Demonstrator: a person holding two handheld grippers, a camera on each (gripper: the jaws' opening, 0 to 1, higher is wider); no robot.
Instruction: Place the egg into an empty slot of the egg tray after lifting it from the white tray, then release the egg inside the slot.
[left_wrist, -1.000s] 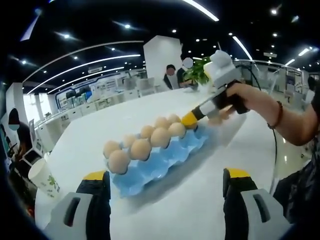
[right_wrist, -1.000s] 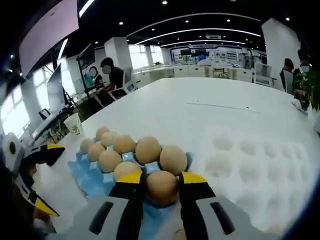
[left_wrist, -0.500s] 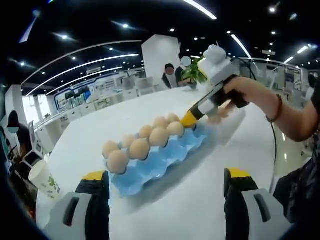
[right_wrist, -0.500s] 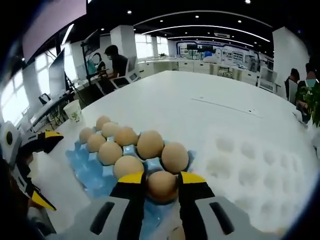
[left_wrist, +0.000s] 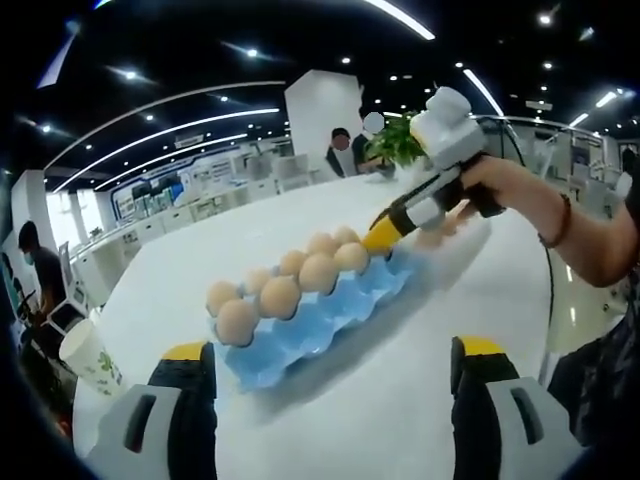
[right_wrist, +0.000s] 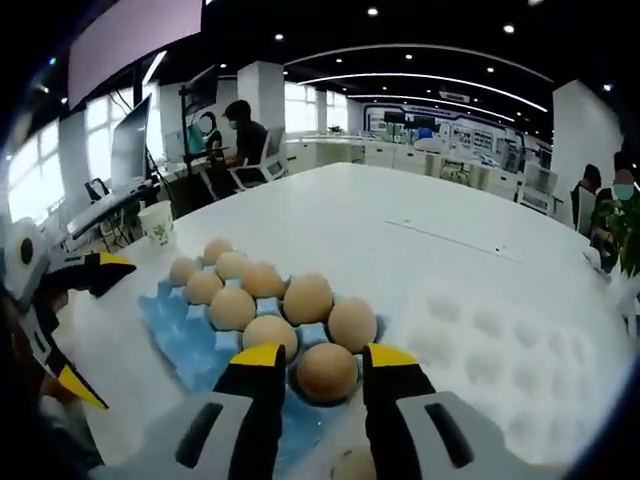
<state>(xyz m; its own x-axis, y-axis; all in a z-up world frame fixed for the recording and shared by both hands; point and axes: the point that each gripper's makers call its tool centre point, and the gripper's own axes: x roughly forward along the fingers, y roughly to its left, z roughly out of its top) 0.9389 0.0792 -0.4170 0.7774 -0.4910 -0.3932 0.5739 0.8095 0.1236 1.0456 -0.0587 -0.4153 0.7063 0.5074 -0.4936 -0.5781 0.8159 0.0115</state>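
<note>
Right tool (right_wrist: 318, 356) low over the near end of the blue egg tray (right_wrist: 180, 330), jaws parted with a sliver of gap on each side of the egg (right_wrist: 327, 371), so released rather than clenched. Egg seated in an end slot of the tray, between the two yellow jaw tips, apparently touching neither. Eight more eggs in two rows beyond it, nearest one (right_wrist: 352, 323) just past the right jaw tip. White tray (right_wrist: 505, 340) on the worktop (right_wrist: 400, 225) to the right, touching or just beside the blue tray, dimples bare. Seen from the left gripper view: right tool (left_wrist: 385, 238) tilted down at the far end of the egg tray (left_wrist: 330, 320), held by a hand (left_wrist: 480, 190) with a bead bracelet; gap at its tip too small to judge from here. Left tool (left_wrist: 327, 362) wide open, grasping nothing, jaws well apart above the worktop (left_wrist: 420, 330) short of the tray's near end. Paper cup (left_wrist: 88, 358) at the worktop's left edge, well apart from the tray. Potted plant (left_wrist: 395, 145) and seated people in the background.
</note>
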